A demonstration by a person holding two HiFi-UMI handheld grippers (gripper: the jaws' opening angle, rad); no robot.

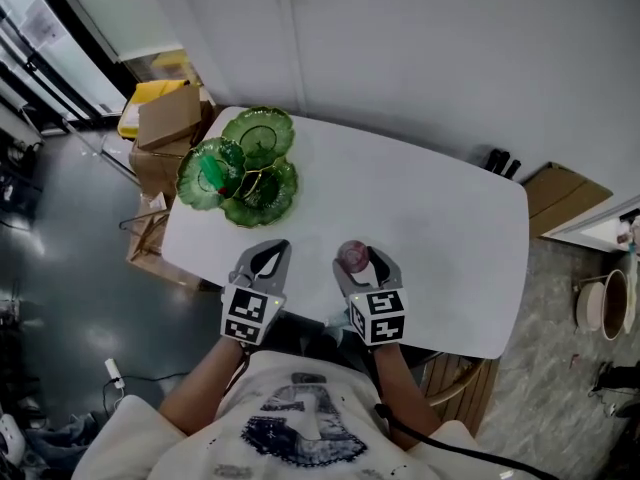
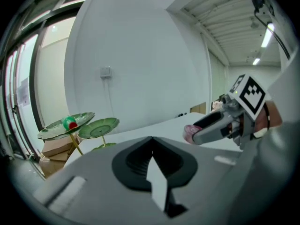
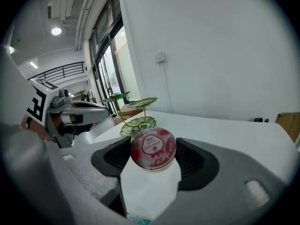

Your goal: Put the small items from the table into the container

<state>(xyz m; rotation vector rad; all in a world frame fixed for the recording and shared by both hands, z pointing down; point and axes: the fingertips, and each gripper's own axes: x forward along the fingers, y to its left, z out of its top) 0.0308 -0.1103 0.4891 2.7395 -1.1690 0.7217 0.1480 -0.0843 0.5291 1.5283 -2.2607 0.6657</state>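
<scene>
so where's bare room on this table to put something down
The table is bare across its middle and right side, from the green dish stand to the right edge. Crowded only at the far left corner, where that stand sits.

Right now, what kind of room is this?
Probably an office or workshop, not a home: a plain white table against a bare wall, cardboard boxes stacked beside it, and strip lights overhead.
</scene>
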